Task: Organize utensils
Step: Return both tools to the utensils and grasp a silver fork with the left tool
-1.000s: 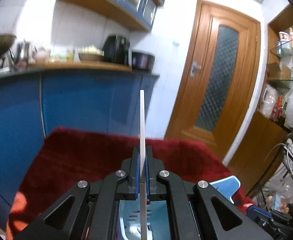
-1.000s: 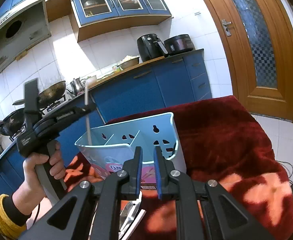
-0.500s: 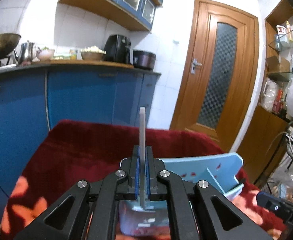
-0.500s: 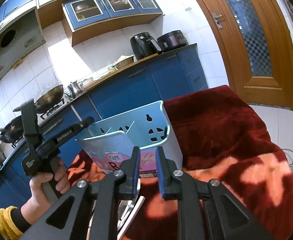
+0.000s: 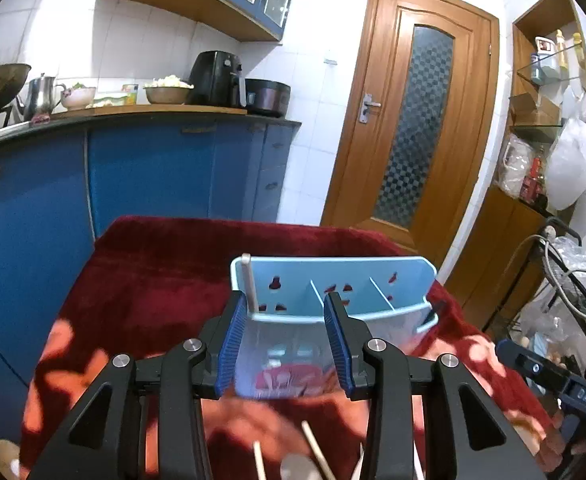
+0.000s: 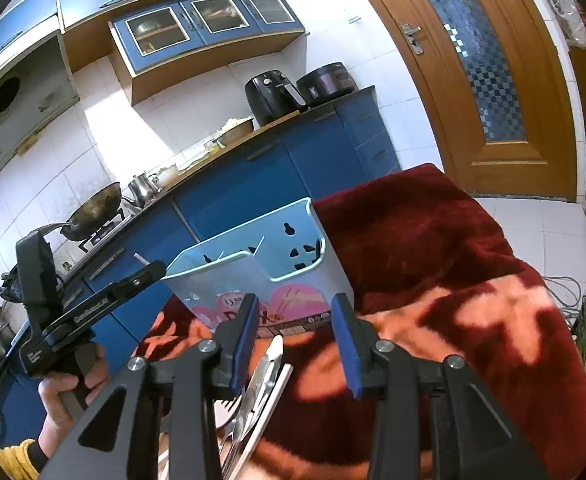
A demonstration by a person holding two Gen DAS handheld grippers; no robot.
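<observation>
Red-blanketed bench: loose cutlery lies lengthwise just below right hand-held gripper, nearer than left hand-held gripper; both opening, empty, w/ holder ahead.

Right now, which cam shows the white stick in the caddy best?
Left wrist: the white stick stands clear against the caddy's back wall, leftmost compartment. Right wrist shows only its tip, above the left gripper.

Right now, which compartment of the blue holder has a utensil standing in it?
The leftmost compartment of the holder, as the left wrist camera sees it: a pale stick leans against its end wall. The other two compartments look empty.
</observation>
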